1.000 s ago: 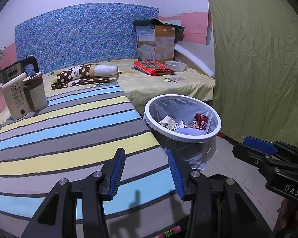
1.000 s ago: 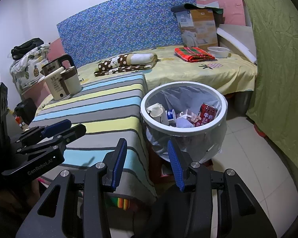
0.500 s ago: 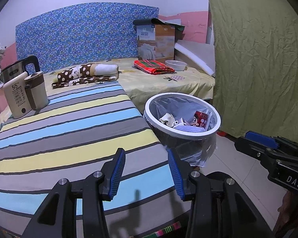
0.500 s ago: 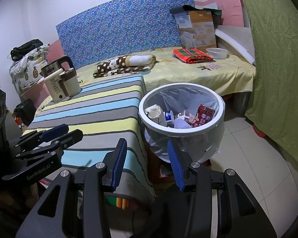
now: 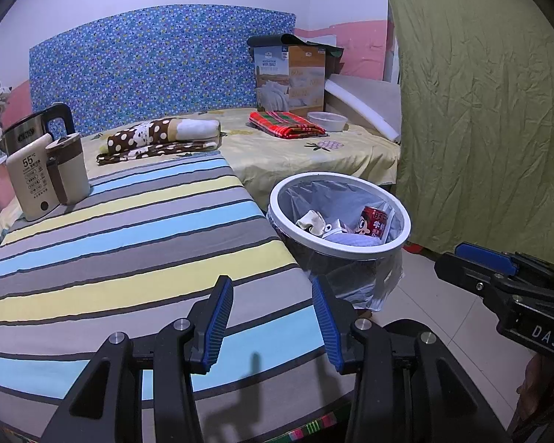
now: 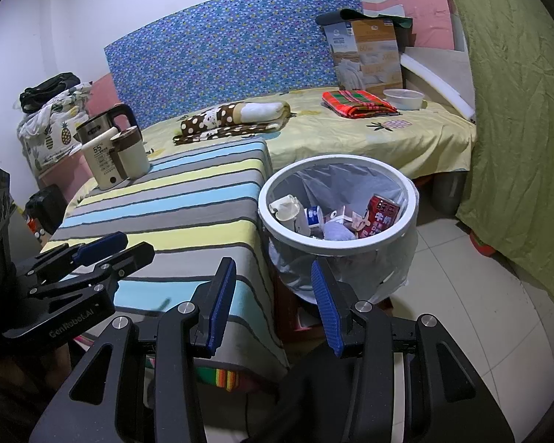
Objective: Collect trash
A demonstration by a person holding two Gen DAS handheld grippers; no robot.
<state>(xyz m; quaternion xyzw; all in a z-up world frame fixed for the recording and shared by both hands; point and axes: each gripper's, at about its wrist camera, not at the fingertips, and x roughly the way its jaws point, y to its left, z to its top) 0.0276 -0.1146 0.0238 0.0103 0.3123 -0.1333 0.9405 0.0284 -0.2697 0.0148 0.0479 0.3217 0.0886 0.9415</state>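
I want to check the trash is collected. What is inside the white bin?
Inside the white bin: a clear liner, a red can, a crumpled paper cup, small cartons and a purple wad. Anything beneath these is hidden.

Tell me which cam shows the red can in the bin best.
Right wrist: the red can stands nearly whole above the other trash. Left wrist shows the same can smaller, its lower part hidden by the trash bin rim.
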